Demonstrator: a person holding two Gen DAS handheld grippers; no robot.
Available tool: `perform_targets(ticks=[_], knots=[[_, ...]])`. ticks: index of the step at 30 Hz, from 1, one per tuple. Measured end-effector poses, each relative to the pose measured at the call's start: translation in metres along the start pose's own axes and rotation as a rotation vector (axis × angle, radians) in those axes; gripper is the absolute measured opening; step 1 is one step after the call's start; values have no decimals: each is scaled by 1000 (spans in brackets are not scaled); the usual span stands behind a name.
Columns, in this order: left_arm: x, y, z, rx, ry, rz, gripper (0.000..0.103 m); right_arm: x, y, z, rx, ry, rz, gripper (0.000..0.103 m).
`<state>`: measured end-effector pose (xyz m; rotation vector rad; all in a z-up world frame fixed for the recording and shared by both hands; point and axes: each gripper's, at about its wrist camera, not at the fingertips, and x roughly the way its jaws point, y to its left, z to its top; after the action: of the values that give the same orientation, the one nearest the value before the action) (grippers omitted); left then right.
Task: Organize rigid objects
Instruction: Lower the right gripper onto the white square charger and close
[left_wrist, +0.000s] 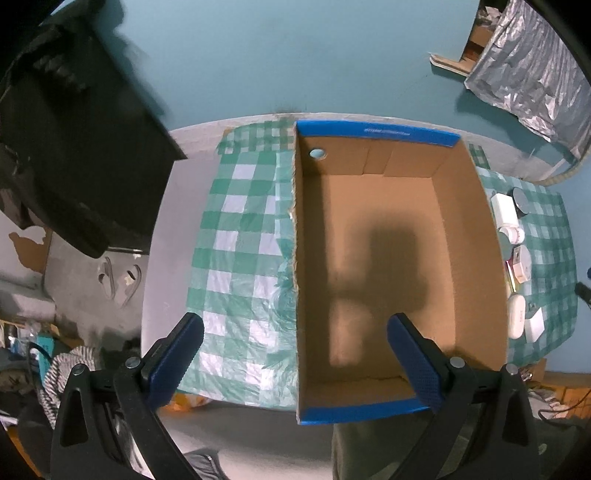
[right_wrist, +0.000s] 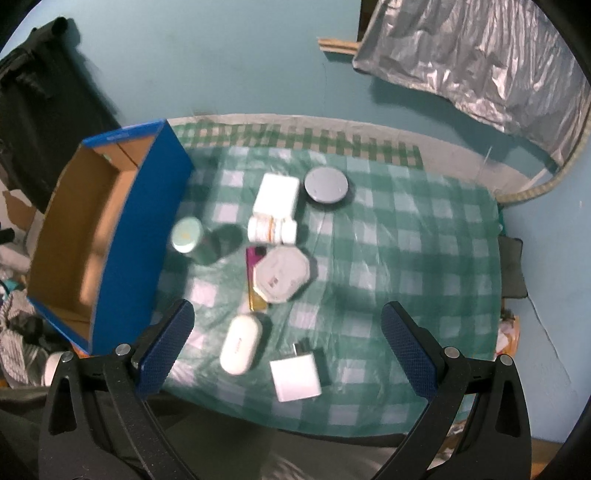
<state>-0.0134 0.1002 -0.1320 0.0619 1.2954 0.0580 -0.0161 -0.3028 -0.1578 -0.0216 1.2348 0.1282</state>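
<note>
An empty blue cardboard box (left_wrist: 402, 258) with a brown inside stands on the green checked cloth (left_wrist: 236, 258); it also shows at the left of the right wrist view (right_wrist: 122, 236). My left gripper (left_wrist: 295, 332) is open above the box's near left wall. My right gripper (right_wrist: 286, 325) is open above several small objects: a white oval case (right_wrist: 240, 345), a white charger (right_wrist: 295, 374), an octagonal white box (right_wrist: 282, 273), a pill bottle (right_wrist: 271, 229), a white rectangular box (right_wrist: 277, 195), a grey round disc (right_wrist: 326, 184) and a green-topped jar (right_wrist: 188, 234).
A black bag (left_wrist: 66, 147) hangs at the left. A silver foil sheet (right_wrist: 480, 62) hangs on the blue wall at the right. Clothes and clutter (left_wrist: 44, 362) lie on the floor at the left. The table edge (right_wrist: 295, 435) runs near me.
</note>
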Motion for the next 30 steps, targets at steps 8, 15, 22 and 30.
perform_targets(ticks=[8,15,22,30], knots=[[38,6,-18,-20,42,-19,93,41,-20,-38,48,71,-15,99],[66,7,-33,-28,115,-29,85,76,-19,-67,4,159,-41,95],[74,2,-39,-15,139,-33,85,101,-16,-76,-14,204,-38,83],[85,3,-42,-24,145,-52,70,117,-5,-76,-46,209,-25,59]])
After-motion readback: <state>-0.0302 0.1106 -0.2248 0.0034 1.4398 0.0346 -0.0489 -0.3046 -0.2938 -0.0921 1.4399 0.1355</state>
